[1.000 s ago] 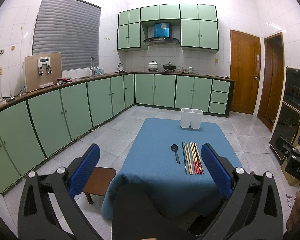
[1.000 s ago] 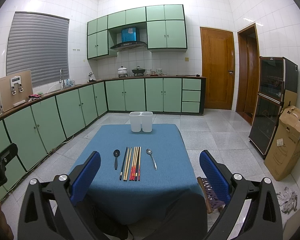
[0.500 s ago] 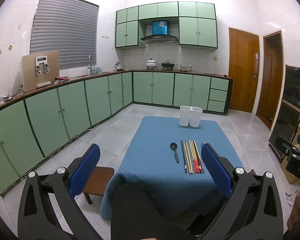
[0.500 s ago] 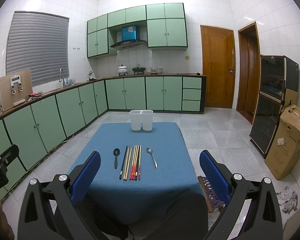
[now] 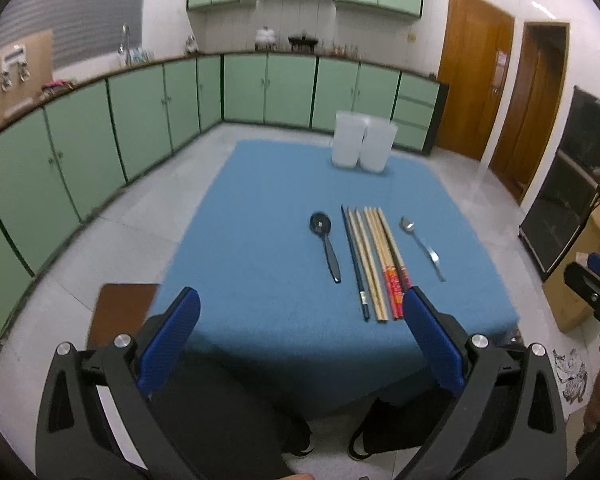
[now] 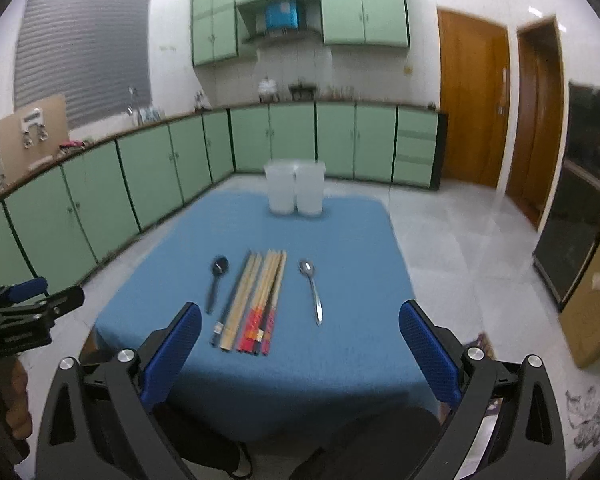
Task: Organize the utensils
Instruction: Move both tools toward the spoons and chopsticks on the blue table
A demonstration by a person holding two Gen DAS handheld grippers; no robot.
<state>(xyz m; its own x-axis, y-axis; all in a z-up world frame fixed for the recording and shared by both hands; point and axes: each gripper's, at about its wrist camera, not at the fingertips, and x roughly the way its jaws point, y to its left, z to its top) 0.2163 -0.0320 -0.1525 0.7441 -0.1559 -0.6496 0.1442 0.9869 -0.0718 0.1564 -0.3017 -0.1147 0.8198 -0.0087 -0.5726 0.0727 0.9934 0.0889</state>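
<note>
Two handheld grippers hover at the near edge of a low table draped in a blue cloth (image 5: 260,240), both with their blue-padded fingers spread wide apart and holding nothing: the left gripper (image 5: 300,344) and the right gripper (image 6: 300,344). The utensils lie in a neat row on the cloth, handles toward the person: a black spoon (image 5: 326,242) on the left, a tight bundle of chopsticks (image 5: 374,260) in the middle, and a metal spoon (image 5: 422,248) on the right. Beyond them, near the far edge, stands a white two-compartment holder (image 5: 362,146), upright, well apart from the row. The likeliest trouble lies in the chopsticks: they sit touching one another, so closing on one pair could drag or scatter its neighbours, or pinch up a fold of cloth with them. The thin metal spoon lies flat and may slip from the pads. The holder looks light, so a utensil dropped in at a slant might tip it. Nothing stands between the grippers and the row. A small brown stool (image 5: 120,312) sits on the floor at the table's left; green cabinets (image 5: 140,120) line the walls.
</note>
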